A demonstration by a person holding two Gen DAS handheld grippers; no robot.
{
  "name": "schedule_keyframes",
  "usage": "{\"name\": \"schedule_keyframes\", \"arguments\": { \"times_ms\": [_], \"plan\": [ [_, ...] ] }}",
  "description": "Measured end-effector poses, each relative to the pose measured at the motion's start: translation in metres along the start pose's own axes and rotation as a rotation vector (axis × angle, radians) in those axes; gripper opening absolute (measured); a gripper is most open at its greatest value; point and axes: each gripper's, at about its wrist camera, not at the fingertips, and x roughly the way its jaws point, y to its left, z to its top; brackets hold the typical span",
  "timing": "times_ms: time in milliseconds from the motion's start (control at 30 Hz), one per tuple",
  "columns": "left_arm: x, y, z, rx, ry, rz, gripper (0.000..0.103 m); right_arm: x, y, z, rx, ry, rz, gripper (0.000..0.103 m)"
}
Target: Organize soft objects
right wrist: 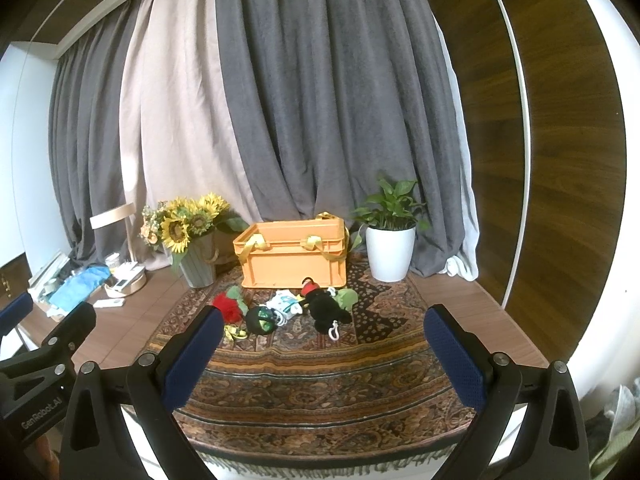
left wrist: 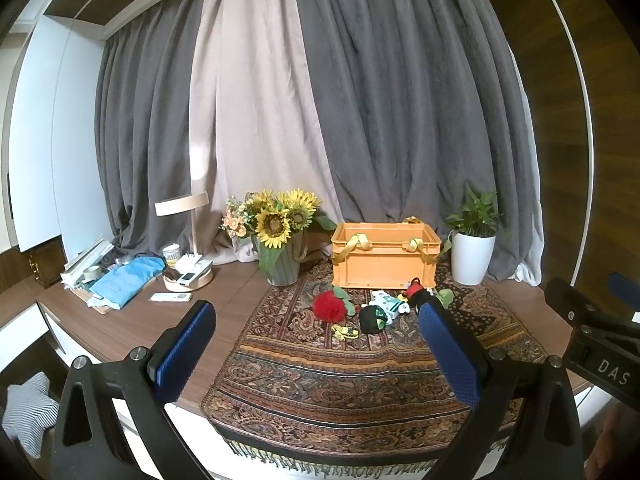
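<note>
An orange crate (left wrist: 385, 257) (right wrist: 294, 257) with yellow strap handles stands at the back of a patterned rug (left wrist: 352, 364) (right wrist: 320, 376). In front of it lie soft toys: a red fluffy one (left wrist: 330, 306) (right wrist: 226, 306), a dark green ball (left wrist: 372, 318) (right wrist: 261, 319), a white and green pouch (left wrist: 386, 300) (right wrist: 284, 303), a black plush (right wrist: 326, 307) with a red cap (left wrist: 414, 289), a green plush (right wrist: 346, 298), a small yellow piece (left wrist: 344, 333) (right wrist: 236, 333). My left gripper (left wrist: 316, 344) and right gripper (right wrist: 324, 352) are open and empty, above the rug's near part.
A sunflower vase (left wrist: 280, 258) (right wrist: 196, 264) stands left of the crate, a white potted plant (left wrist: 474, 256) (right wrist: 390, 252) right of it. A lamp base (left wrist: 188, 276), remotes and blue cloth (left wrist: 124, 280) clutter the left of the wooden desk. Curtains hang behind.
</note>
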Motion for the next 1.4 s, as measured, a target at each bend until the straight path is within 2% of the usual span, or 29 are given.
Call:
{"name": "schedule_keyframes", "arguments": {
  "times_ms": [867,1400],
  "plan": [
    [0.000,0.004,-0.007,0.001,-0.002,0.002,0.103,0.002,0.005,-0.003,0.015,0.005,0.014,0.101],
    [0.015,0.012,-0.012,0.001,0.019,0.002,0.103,0.023,0.009,-0.002,0.002,0.037,0.029,0.101]
  ]
}}
